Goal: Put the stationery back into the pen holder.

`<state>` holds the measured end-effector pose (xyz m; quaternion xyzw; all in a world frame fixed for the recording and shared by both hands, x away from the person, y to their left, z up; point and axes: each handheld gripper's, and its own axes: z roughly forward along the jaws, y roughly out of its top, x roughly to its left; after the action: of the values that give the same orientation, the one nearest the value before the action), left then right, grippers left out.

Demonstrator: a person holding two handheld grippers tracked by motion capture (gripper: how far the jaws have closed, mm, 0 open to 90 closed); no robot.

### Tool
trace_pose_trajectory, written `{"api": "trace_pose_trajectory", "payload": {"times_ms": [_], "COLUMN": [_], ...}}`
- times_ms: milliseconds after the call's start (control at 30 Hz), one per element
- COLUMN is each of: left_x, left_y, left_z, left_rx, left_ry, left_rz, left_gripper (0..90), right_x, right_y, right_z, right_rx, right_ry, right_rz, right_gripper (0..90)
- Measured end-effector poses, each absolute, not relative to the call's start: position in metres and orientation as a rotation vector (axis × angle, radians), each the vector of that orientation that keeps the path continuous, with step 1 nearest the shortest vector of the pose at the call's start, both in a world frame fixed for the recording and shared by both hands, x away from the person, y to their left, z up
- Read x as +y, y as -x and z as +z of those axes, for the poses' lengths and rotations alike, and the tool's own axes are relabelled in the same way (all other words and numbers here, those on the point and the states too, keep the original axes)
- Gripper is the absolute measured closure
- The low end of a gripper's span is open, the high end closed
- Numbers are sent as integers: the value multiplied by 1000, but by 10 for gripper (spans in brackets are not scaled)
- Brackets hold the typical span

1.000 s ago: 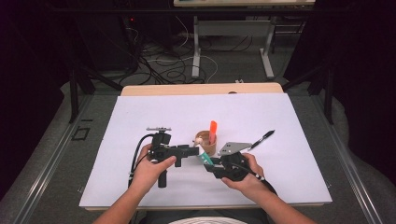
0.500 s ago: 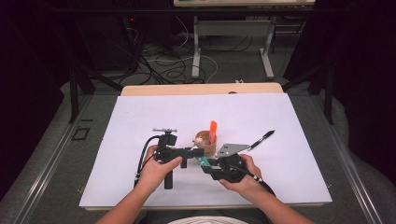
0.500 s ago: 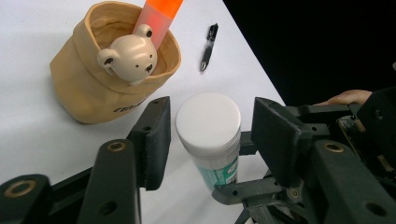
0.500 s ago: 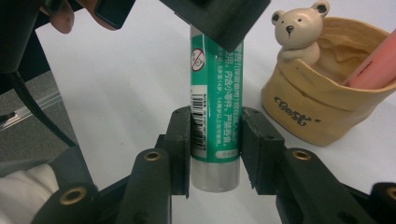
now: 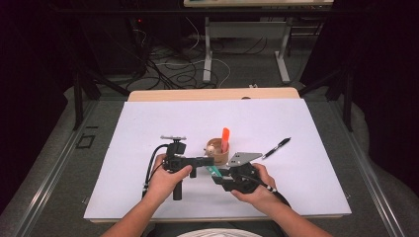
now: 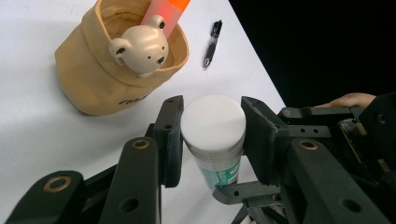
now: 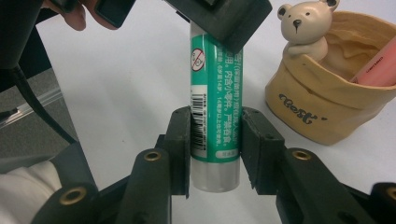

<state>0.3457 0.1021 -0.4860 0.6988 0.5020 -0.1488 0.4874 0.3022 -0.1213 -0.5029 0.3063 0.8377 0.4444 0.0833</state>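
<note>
Holding: both grippers grip one green glue stick point(image 7: 215, 107) above the bench point(image 5: 148, 123), just in front of the pouch point(image 5: 218, 153).
Left gripper point(image 6: 212, 137): its jaws have just been closing and now sit clamped on the stick's white cap point(image 6: 214, 122), one pad on each side.
Right gripper point(image 7: 215, 147): jaws clenched on the stick's lower body, near the clear base, across the barcode and the printed label.
Glue stick: seen in the right gripper view it stands upright between the pads, its upper end covered by the other gripper's black pad; in the high view it shows as a small green piece point(image 5: 214, 171) between the two grippers.
Hands: left hand point(image 5: 165, 177) wraps the left gripper's handle; right hand point(image 5: 257, 185) wraps the right one; both forearms come in from the near edge.
Pouch: tan fabric, open at the top, upright on the white sheet, with dark script on its side.
Bear point(image 6: 140, 44): cream figure hanging on the pouch rim, face outward.
Orange marker point(image 5: 225, 139): standing in the pouch, leaning, its top above the rim.
Pen point(image 5: 275, 148): black, lying on the sheet to the right of the pouch, apart from it.
Cable point(image 5: 150, 165): black, looping from the left gripper toward the near edge.
</note>
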Motion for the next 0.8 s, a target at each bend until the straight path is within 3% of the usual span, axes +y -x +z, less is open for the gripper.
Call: {"api": "trace_pose_trajectory", "payload": {"times_ms": [800], "left_x": [99], "left_y": [-346], "left_z": [-488], "left_rx": [1230], "left_ry": [-1699], "left_rz": [-374], "left_gripper": [644], "right_x": [-123], "right_y": [-302], "right_z": [-508], "right_rx": [2503], "right_ry": [-924], "right_rz": [1305], "right_gripper": [654]}}
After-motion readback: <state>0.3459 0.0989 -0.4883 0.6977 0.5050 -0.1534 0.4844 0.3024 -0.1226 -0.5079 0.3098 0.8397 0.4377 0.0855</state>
